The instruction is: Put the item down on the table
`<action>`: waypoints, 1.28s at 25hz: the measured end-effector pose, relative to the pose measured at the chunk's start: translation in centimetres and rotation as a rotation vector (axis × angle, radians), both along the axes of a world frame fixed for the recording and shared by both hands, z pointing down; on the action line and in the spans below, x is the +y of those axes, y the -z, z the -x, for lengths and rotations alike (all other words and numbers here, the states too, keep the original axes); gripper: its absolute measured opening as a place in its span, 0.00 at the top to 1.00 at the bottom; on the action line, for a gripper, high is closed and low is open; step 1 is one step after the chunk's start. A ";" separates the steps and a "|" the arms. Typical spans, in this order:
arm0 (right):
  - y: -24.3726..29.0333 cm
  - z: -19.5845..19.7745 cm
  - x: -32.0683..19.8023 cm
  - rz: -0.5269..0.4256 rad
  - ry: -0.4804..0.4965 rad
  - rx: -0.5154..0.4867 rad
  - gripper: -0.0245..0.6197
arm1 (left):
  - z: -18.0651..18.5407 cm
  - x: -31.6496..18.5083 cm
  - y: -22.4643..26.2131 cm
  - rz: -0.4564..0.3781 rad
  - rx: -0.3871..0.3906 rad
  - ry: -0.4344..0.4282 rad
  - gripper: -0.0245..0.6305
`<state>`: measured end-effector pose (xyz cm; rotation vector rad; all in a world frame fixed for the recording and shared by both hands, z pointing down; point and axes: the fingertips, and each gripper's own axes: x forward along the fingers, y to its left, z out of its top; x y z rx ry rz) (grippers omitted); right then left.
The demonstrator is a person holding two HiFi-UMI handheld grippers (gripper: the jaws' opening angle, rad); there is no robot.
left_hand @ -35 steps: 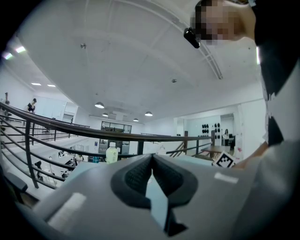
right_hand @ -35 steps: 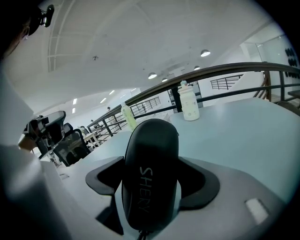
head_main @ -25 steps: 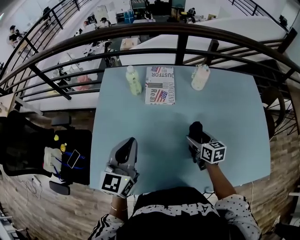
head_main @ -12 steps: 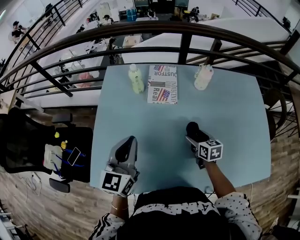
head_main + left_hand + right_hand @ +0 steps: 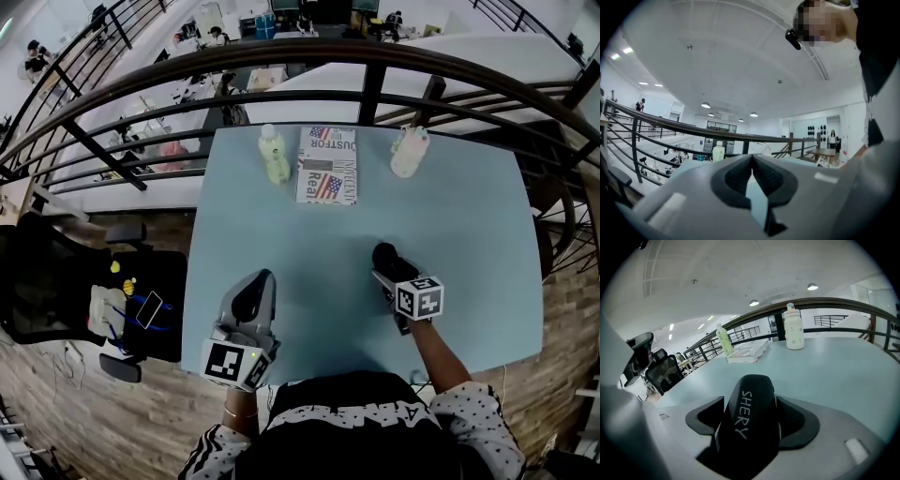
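A black rounded item [image 5: 749, 418] with white letters "SHERY" sits between the jaws of my right gripper [image 5: 752, 404], which is shut on it. In the head view the black item [image 5: 384, 255] and right gripper [image 5: 388, 266] are over the light blue table [image 5: 469, 216], right of centre; I cannot tell whether the item touches the top. My left gripper [image 5: 251, 292] hovers at the table's near left, jaws pressed together with nothing between them. In its own view the left gripper [image 5: 751, 161] points level toward the railing.
At the table's far side stand a pale green bottle [image 5: 273, 155], a printed box [image 5: 326, 166] and a white bottle [image 5: 409, 150]. In the right gripper view these are the green bottle [image 5: 724, 340], box [image 5: 747, 350] and white bottle [image 5: 794, 329]. A dark railing [image 5: 375, 56] runs behind; a black chair [image 5: 56, 281] stands left.
My right gripper with the black item has edged slightly farther over the table. The left gripper has barely moved.
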<state>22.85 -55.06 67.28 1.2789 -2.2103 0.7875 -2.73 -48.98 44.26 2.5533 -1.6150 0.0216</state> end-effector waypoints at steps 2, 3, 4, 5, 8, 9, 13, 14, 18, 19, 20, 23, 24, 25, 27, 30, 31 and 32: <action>0.0 0.1 0.1 -0.002 0.006 0.014 0.40 | 0.0 0.1 0.0 0.000 0.001 -0.001 0.96; 0.0 0.1 0.1 -0.002 0.009 0.020 0.40 | 0.0 0.1 0.1 -0.001 0.002 -0.003 0.96; 0.0 0.2 0.1 -0.002 0.011 0.025 0.40 | -0.1 0.2 0.1 -0.001 0.003 -0.003 0.96; 0.0 0.2 0.1 -0.002 0.014 0.028 0.40 | -0.1 0.2 0.1 -0.001 0.004 -0.003 0.96; 0.1 0.0 0.1 -0.005 0.016 0.036 0.40 | -0.2 0.4 0.2 0.002 0.007 -0.001 0.96; 0.1 0.0 0.2 -0.005 0.017 0.038 0.40 | -0.2 0.4 0.2 0.001 0.007 -0.001 0.96; 0.0 0.0 0.1 -0.007 0.018 0.047 0.40 | -0.1 0.5 0.1 0.000 0.004 0.000 0.96; 0.0 0.0 0.1 -0.009 0.020 0.051 0.40 | -0.1 0.6 0.1 0.001 0.004 0.000 0.96; 0.3 0.2 0.1 -0.027 0.033 0.068 0.40 | 0.1 0.7 0.1 0.001 0.009 -0.002 0.96; 0.4 0.3 0.1 -0.031 0.033 0.067 0.40 | 0.1 0.8 0.1 -0.001 0.011 -0.004 0.96; 0.6 0.3 0.1 -0.035 0.031 0.064 0.40 | 0.0 0.8 0.2 -0.004 0.011 -0.005 0.96; 1.1 0.2 0.1 -0.049 0.026 0.052 0.40 | -0.2 0.8 0.3 -0.009 0.009 -0.009 0.96; 1.4 0.2 0.1 -0.054 0.026 0.048 0.40 | -0.3 0.9 0.4 -0.009 0.008 -0.009 0.96; 1.6 0.3 0.1 -0.060 0.026 0.044 0.40 | -0.3 0.9 0.5 -0.010 0.007 -0.010 0.96; 2.3 0.3 0.2 -0.074 0.029 0.039 0.40 | -0.3 1.1 0.7 -0.011 0.006 -0.012 0.96; 3.6 0.4 0.5 -0.107 0.042 0.042 0.40 | -0.6 1.4 0.9 -0.015 0.007 -0.022 0.96; 4.1 0.3 0.5 -0.121 0.044 0.042 0.41 | -0.7 1.5 0.9 -0.018 0.006 -0.022 0.96; 4.7 0.3 0.5 -0.139 0.043 0.040 0.42 | -0.7 1.6 1.0 -0.020 0.005 -0.021 0.96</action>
